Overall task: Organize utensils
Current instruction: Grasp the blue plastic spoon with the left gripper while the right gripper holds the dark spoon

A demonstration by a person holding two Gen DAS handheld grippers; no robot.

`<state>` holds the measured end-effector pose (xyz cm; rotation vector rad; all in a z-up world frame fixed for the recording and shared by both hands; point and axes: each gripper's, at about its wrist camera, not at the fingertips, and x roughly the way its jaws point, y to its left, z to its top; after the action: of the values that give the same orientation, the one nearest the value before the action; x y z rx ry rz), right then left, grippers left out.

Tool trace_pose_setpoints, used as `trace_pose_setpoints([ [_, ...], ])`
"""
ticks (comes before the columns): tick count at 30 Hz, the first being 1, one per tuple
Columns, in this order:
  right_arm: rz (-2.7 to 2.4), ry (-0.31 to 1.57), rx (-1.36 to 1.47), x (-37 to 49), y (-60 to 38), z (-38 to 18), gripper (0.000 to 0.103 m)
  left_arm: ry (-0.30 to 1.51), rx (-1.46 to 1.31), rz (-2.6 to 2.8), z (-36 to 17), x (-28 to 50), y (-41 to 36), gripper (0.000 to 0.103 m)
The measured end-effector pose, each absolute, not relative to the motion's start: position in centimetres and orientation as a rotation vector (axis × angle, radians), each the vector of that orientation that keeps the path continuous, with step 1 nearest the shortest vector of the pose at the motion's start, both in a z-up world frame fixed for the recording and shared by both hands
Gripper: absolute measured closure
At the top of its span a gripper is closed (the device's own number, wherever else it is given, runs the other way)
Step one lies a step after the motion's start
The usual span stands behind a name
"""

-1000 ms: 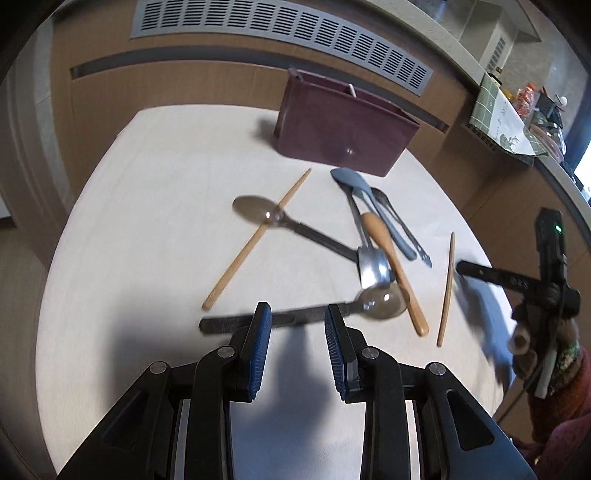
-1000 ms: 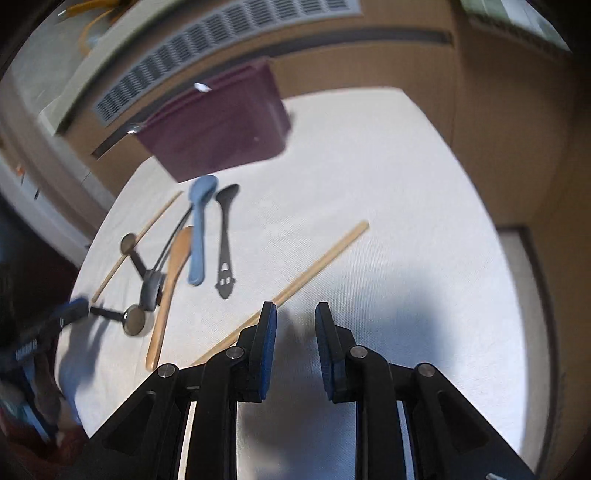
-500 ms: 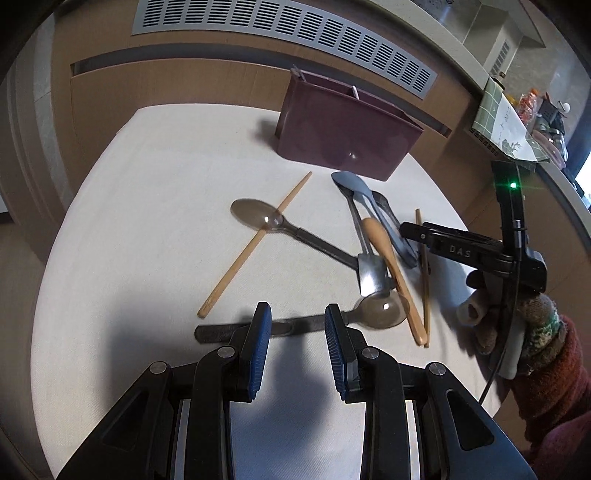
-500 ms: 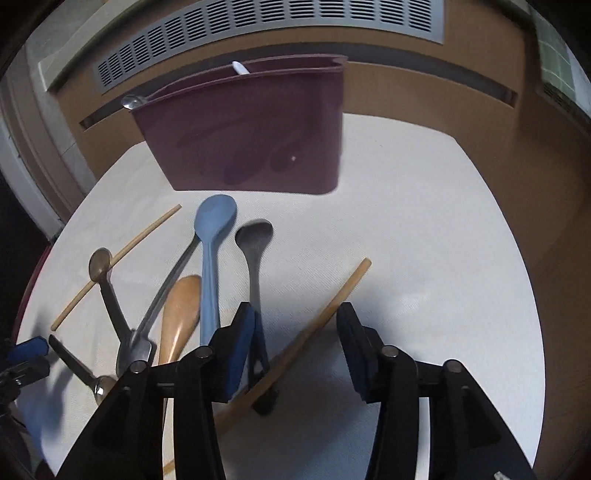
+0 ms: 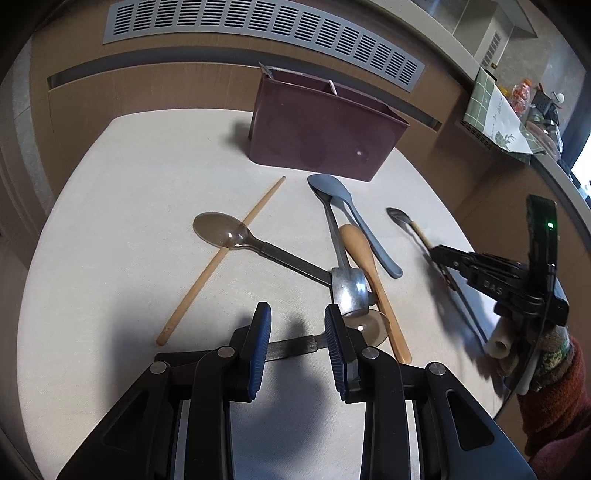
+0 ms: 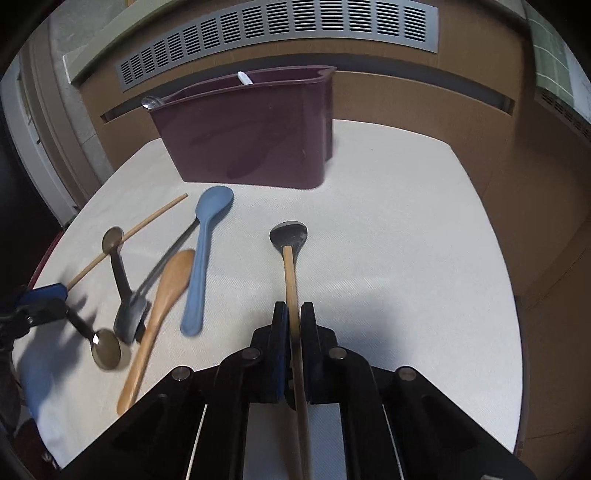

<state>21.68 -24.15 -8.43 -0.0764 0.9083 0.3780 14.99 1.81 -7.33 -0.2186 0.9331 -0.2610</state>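
Observation:
A maroon utensil caddy (image 5: 325,129) stands at the back of the round white table (image 5: 110,221); it also shows in the right wrist view (image 6: 255,144). My right gripper (image 6: 293,317) is shut on a wooden chopstick (image 6: 290,280), with a dark grey spoon (image 6: 289,234) under its tip. My left gripper (image 5: 297,343) is open above the handle of a smoky spoon (image 5: 365,325). On the table lie a second chopstick (image 5: 221,258), a blue spoon (image 6: 207,251), a wooden spoon (image 6: 166,291) and metal utensils (image 5: 347,284).
Two utensil tips stick out of the caddy (image 6: 243,78). A wooden wall with a vent grille (image 6: 280,33) runs behind the table. A counter with clutter (image 5: 517,107) is at the right. The right gripper also shows in the left wrist view (image 5: 437,254).
My right gripper has closed on the chopstick and pulled it and the dark spoon to the right, away from the pile. My left gripper has moved forward over the smoky spoon's handle.

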Motion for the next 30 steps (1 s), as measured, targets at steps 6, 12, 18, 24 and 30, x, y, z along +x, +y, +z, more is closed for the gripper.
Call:
trace_pose_setpoints([
  [6, 0.373, 0.895, 0.005, 20.1, -27.0, -7.7, 0.098, 0.941, -0.22, -0.248, -7.5, 15.1, 1.9, 0.072],
  [12, 0.424, 0.88, 0.027, 19.3, -26.0, -7.3, 0.098, 0.941, -0.228, -0.255, -7.5, 15.3, 1.8, 0.072],
  [18, 0.414, 0.843, 0.039, 18.9, -26.3, -6.5, 0.098, 0.906, -0.259, -0.234, -6.1, 18.9, 0.4, 0.07],
  [24, 0.394, 0.83, 0.042, 18.8, -27.0, -6.7, 0.098, 0.911, -0.287, -0.169, -6.8, 24.8, -2.5, 0.068],
  [30, 0.38, 0.809, 0.051, 18.7, -28.0, -6.8, 0.098, 0.936, -0.226, -0.125, -8.2, 29.3, -5.3, 0.068],
])
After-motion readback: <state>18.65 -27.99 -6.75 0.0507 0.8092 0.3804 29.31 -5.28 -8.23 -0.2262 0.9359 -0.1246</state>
